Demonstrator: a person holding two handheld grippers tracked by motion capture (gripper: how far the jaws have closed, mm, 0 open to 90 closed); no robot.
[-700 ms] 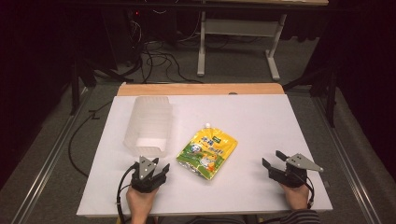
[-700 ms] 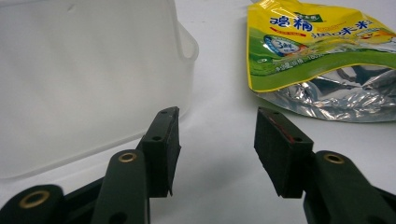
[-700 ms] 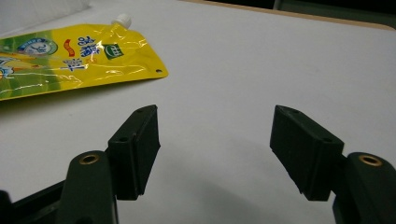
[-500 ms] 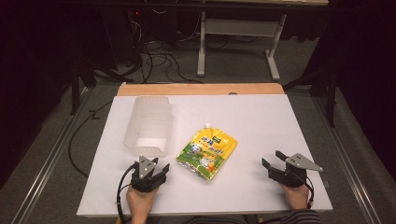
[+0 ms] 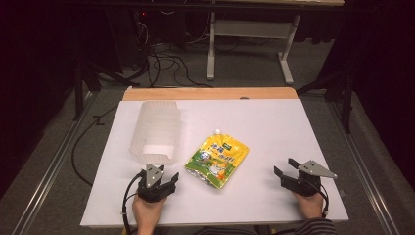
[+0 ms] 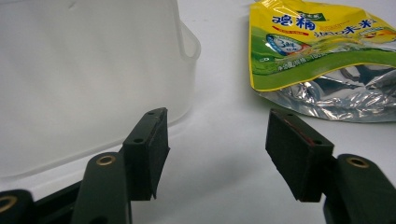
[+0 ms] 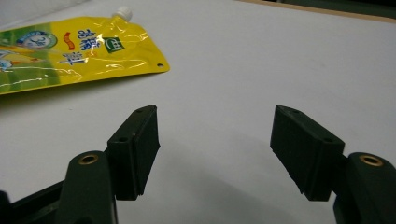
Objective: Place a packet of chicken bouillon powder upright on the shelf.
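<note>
Nothing on the table has shifted since the earlier frames: both hands rest in the same spots at the near edge, and the pouch and tub lie as they did.

From the high view, the left gripper (image 5: 157, 182) sits low on the white table (image 5: 274, 127), jaws parted and empty, the hand (image 5: 147, 211) behind it coming in from the near edge with its cable looping off to the side. Just ahead of that gripper lies a translucent plastic tub (image 5: 155, 132) on its side, its open mouth toward the gripper. Ahead and toward the other hand lies the yellow-green spout pouch (image 5: 218, 159), flat on the table. The right gripper (image 5: 292, 177) rests well apart from the pouch, jaws spread, holding nothing, its hand (image 5: 310, 204) flat behind it.

Along the left gripper view, the two black jaws stand wide with bare table between the pads (image 6: 158, 149). The tub's (image 6: 88, 74) rim comes close to the left-hand jaw; whether it touches I cannot quite tell. The pouch (image 6: 322, 51) lies ahead past the other jaw, silver bottom fold nearest.

Along the right gripper view, the jaws are likewise released, pads (image 7: 145, 148) apart over empty table. The pouch (image 7: 70, 46) lies ahead beyond the left-hand jaw, white cap pointing away.
</note>
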